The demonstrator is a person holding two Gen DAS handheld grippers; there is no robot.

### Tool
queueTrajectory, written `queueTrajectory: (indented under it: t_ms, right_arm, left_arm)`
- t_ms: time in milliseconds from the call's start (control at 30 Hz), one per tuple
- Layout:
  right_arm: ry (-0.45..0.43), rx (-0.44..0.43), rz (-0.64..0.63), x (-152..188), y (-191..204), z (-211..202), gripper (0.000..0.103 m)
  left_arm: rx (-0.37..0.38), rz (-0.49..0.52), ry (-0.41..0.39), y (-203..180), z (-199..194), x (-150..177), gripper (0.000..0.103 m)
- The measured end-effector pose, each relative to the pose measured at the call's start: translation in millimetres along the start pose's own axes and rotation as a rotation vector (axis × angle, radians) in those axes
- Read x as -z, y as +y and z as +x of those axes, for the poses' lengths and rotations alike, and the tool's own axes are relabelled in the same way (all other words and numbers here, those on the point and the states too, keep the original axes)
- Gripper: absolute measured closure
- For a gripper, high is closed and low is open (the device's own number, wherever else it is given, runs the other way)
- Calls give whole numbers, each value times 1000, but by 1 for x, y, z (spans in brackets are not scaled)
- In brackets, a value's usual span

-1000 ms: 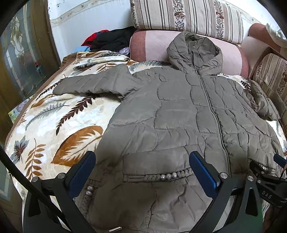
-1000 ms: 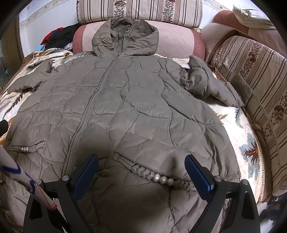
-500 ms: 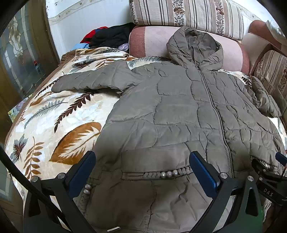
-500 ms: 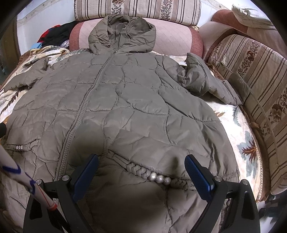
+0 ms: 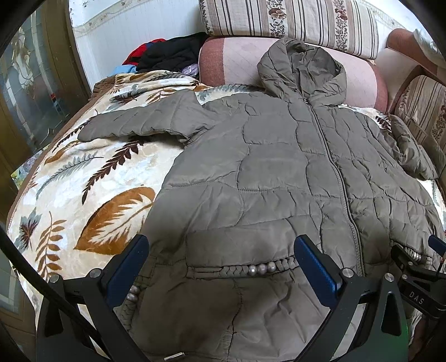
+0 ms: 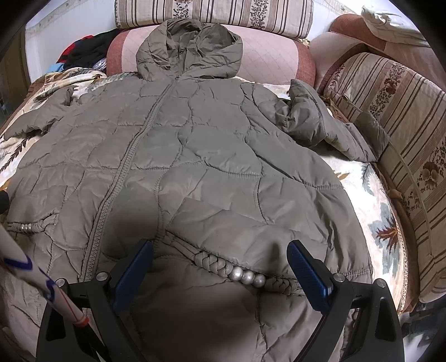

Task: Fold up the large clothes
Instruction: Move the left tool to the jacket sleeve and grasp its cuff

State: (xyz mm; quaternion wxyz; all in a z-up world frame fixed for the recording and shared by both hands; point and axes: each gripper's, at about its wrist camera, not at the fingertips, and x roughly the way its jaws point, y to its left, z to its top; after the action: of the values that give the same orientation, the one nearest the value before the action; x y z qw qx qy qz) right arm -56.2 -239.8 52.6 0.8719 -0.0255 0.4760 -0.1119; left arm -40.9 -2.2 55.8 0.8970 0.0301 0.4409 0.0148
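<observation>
An olive quilted hooded jacket (image 5: 278, 181) lies front up, zipped, spread on a leaf-patterned blanket (image 5: 83, 195); it also fills the right wrist view (image 6: 209, 156). Its hood (image 6: 189, 47) rests against a pink bolster. One sleeve (image 5: 131, 122) lies stretched out to the left; the other sleeve (image 6: 320, 122) is bunched at the right. My left gripper (image 5: 220, 267) is open and empty above the left pocket near the hem. My right gripper (image 6: 220, 267) is open and empty above the right beaded pocket (image 6: 245, 275).
A pink bolster (image 5: 234, 58) and striped cushions (image 5: 292, 22) stand at the back. A striped sofa arm (image 6: 404, 133) runs along the right. A pile of dark and red clothes (image 5: 167, 55) sits at the back left. A glass door (image 5: 30, 92) is on the left.
Both grippers have moved slightly forward over the jacket's lower part; the jacket sits a little higher in both views. Both stay open and the jacket has not been disturbed.
</observation>
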Motion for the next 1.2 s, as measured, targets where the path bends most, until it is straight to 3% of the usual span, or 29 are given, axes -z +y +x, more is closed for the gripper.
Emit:
queueTrajectory:
  t_ms: [333,767,1200]
  right_arm:
    - [-14,22,1,-1,-2,-3,4]
    - [-12,25,2,-1,-1,-4,4]
    - [-54,18,-104,-16,39,-26,4]
  left_arm:
    - [-7,-18,2,8,6,-3,0]
    - [-47,-111,0,47,8,-8,0]
    - [-43,-148,-1,73,11,-5,0]
